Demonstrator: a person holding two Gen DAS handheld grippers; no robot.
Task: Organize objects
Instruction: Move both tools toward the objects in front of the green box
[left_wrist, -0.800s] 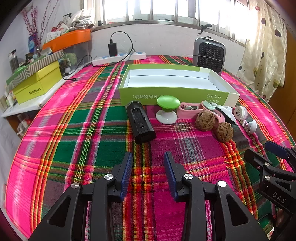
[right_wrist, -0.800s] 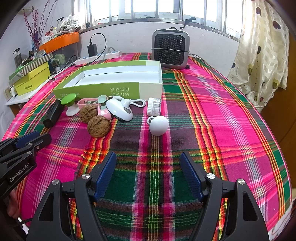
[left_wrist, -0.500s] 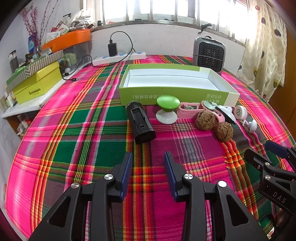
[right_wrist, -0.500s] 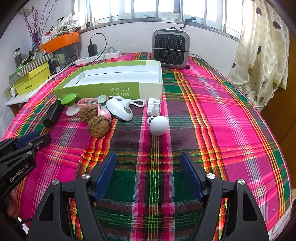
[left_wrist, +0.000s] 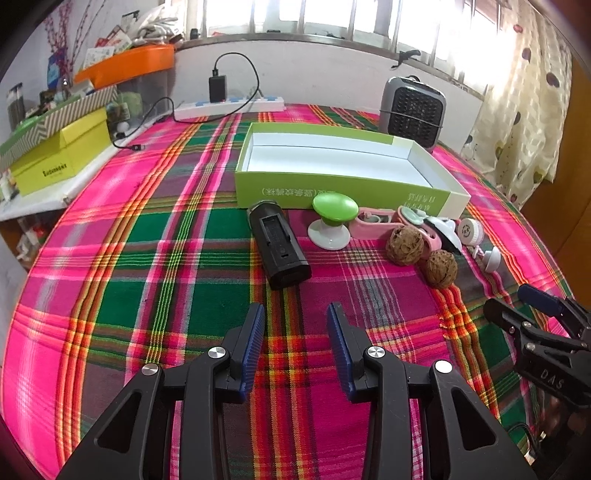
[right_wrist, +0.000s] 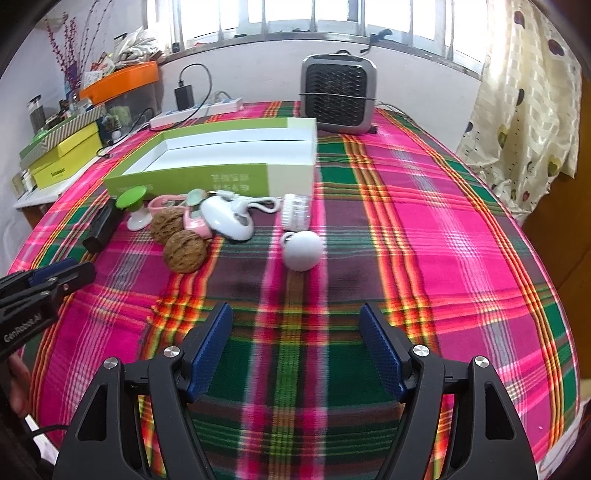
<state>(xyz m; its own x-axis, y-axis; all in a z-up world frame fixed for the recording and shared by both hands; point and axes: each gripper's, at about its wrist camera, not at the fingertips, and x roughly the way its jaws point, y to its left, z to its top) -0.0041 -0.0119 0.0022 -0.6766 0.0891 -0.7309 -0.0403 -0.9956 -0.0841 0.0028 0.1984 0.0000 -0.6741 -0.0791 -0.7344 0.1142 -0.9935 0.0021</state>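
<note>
Left wrist view: the green box (left_wrist: 343, 188) sits open and empty on the plaid-covered worktop (left_wrist: 147, 258), its white inside showing. Along its near wall lies a row of small things. A black device (left_wrist: 279, 249) lies lengthwise at the left end, one end just beside the box wall. Next to it stands a green-capped white stand (left_wrist: 332, 223), then a pink item (left_wrist: 373, 225), two walnuts (left_wrist: 404, 245) near each other, a white mouse-shaped gadget (left_wrist: 445, 230), a small round white brush (left_wrist: 470, 230) and a white ball (left_wrist: 491, 258) at the right end.

In the right wrist view the white ball (right_wrist: 302, 250) lies apart from the row, nearer the camera, with the nearer walnut (right_wrist: 184, 251) to its left.

The left tool (left_wrist: 295, 347) hovers above the cloth short of the black device, its blue pads parted with nothing between them. The right tool (right_wrist: 295, 347) also hangs over bare cloth, spread wide and empty, lined up roughly with the white ball.

Behind the box stand a grey heater (left_wrist: 412, 110) and a power strip (left_wrist: 229, 107) by the wall.
</note>
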